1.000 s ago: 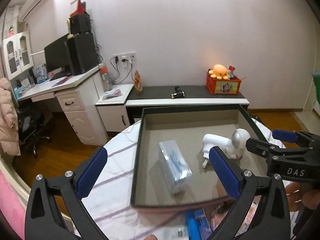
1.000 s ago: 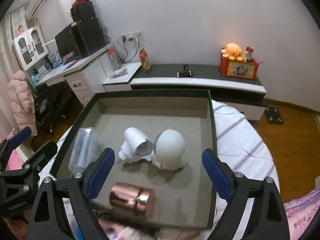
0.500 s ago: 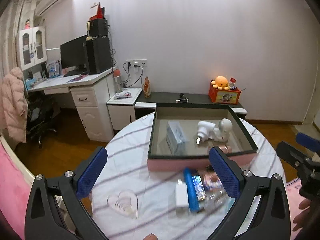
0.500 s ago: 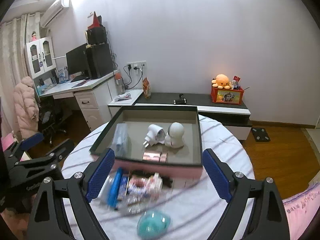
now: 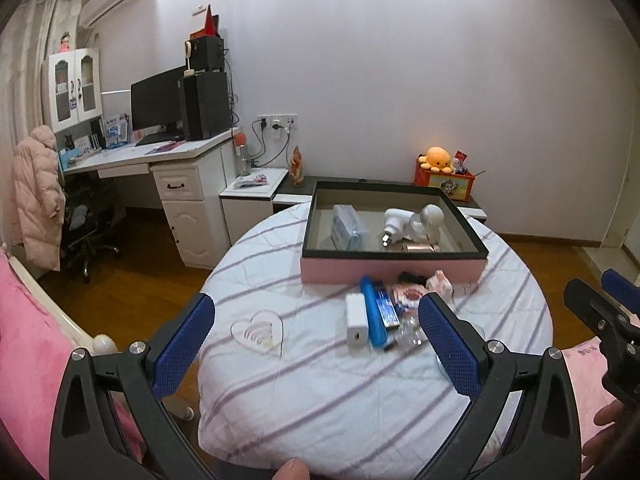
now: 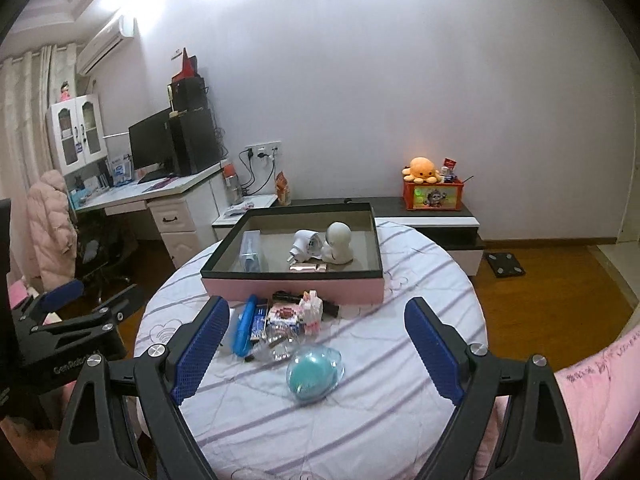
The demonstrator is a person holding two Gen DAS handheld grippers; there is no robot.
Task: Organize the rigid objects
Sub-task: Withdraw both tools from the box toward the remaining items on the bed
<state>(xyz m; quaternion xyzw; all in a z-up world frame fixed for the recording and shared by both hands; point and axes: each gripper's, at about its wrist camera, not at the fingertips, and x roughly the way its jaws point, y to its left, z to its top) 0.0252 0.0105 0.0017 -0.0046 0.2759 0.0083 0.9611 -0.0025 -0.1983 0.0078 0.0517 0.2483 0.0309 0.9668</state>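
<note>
Both grippers (image 5: 316, 340) (image 6: 316, 344) empty above table (image 6: 360, 420)

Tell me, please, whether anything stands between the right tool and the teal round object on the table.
Nothing visible does. The right tool is open and empty, and the teal round object lies on bare cloth just ahead of it; the clutter pile sits beyond it, before the pink box.

"GenRobot" on left hand-held gripper (image 6: 76, 322)

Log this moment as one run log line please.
left gripper: open, empty | right gripper: open, empty | pink box: four items inside | loose items: on table
</note>
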